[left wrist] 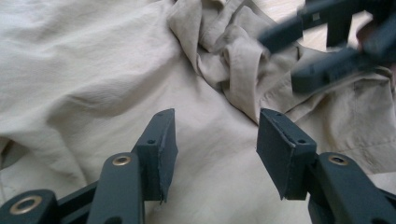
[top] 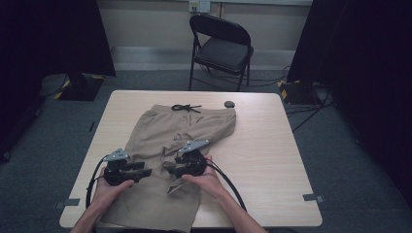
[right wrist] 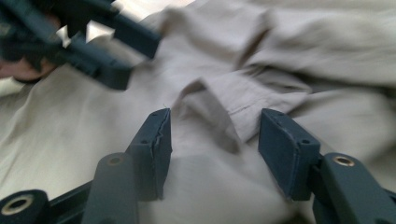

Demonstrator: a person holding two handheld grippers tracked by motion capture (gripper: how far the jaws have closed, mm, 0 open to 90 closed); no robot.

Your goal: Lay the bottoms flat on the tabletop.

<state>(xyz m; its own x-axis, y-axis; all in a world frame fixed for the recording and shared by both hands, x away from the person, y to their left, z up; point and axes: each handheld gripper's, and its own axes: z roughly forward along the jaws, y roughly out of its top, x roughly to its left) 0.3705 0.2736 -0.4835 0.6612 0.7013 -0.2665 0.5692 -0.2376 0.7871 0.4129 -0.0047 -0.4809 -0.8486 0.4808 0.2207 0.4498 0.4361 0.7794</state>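
A pair of tan shorts [top: 160, 141] lies flat on the wooden table [top: 272, 155], waistband and black drawstring [top: 186, 108] at the far end. My left gripper [top: 147, 171] rests low over the near left leg, jaws pointing right. In the left gripper view it [left wrist: 215, 135] stands open over smooth cloth [left wrist: 93, 70], with nothing between the pads. My right gripper [top: 167, 166] faces it from the right, close by, over a crumpled fold at the crotch. The right gripper view has it [right wrist: 215, 140] open too, with the bunched fold [right wrist: 219, 102] just beyond its tips, not pinched.
A small dark round object [top: 229, 104] sits on the table by the waistband's right corner. A black folding chair [top: 221, 46] stands beyond the far edge. Bare tabletop stretches to the right of the shorts. Cables trail from both grippers toward the near edge.
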